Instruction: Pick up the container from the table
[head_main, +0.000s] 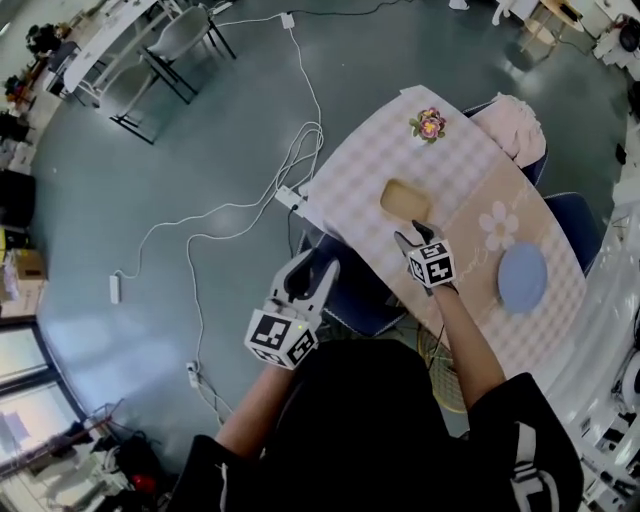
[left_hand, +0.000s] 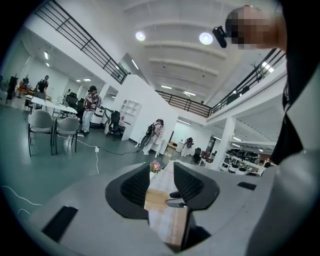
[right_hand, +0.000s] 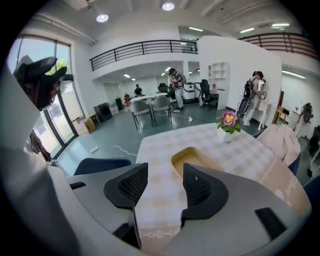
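The container (head_main: 405, 198) is a shallow tan oblong tray lying on the checked tablecloth (head_main: 355, 190). My right gripper (head_main: 411, 236) hovers over the table's near edge, just short of the container, open and holding nothing. In the right gripper view the container (right_hand: 192, 159) lies just beyond the right jaw, and the gripper (right_hand: 162, 182) has only cloth between its pads. My left gripper (head_main: 313, 268) is open and empty, off the table's left edge above a blue chair (head_main: 345, 290). In the left gripper view the gripper (left_hand: 161, 181) frames the container (left_hand: 156, 198).
A small flower pot (head_main: 428, 125) stands at the table's far end and a blue plate (head_main: 522, 277) on the right part. A pink cloth (head_main: 512, 125) hangs over a chair behind. White cables (head_main: 300, 150) run over the floor. Chairs and a table (head_main: 150, 45) stand far left.
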